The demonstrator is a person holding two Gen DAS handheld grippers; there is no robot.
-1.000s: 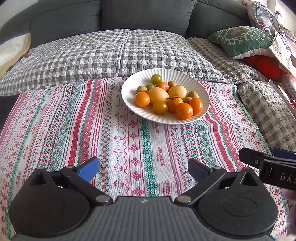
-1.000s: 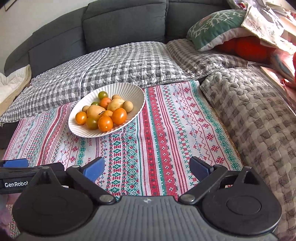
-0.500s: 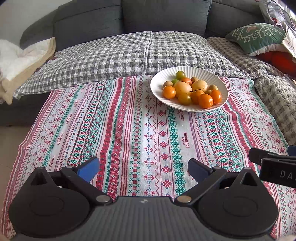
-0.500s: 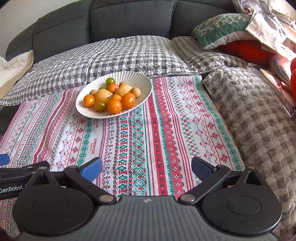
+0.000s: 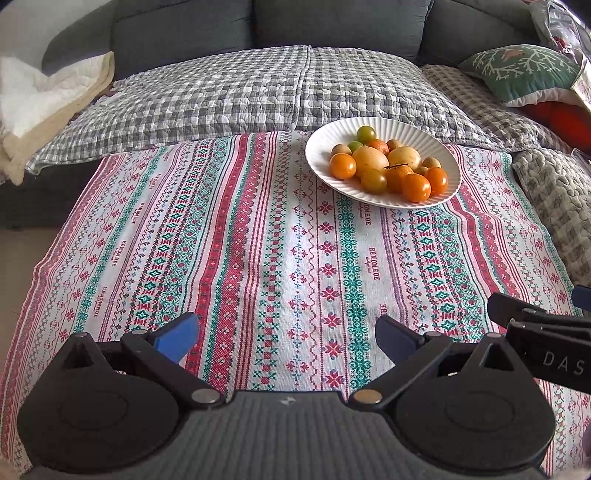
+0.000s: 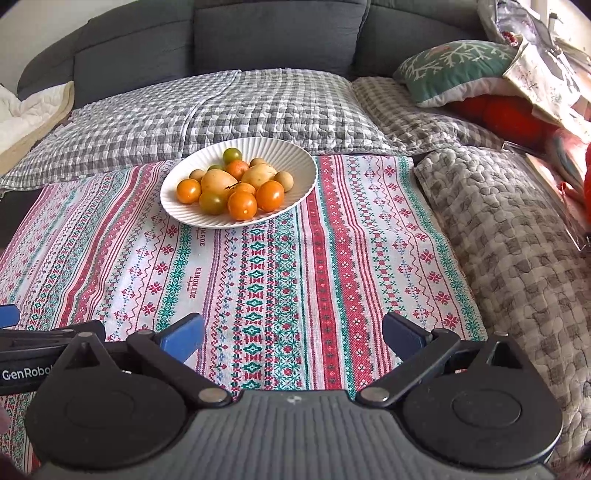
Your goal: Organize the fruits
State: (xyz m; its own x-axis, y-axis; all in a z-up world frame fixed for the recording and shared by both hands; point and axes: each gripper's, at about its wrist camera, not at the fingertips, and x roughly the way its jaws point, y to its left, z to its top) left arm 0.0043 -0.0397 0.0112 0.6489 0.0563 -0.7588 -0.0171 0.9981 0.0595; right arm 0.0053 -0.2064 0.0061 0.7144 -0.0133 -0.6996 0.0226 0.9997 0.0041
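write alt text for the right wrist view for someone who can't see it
A white ribbed plate piled with small orange, yellow and green fruits sits on a red and green patterned cloth laid over a grey sofa. The right tongs are open and empty in the foreground, well short of the plate.

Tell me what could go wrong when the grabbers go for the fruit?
The round orange and green fruits are heaped in the white ribbed plate, so lifting one could send neighbours rolling out. The plate rests on a soft striped woven cloth, so pushing on its rim may tip it.
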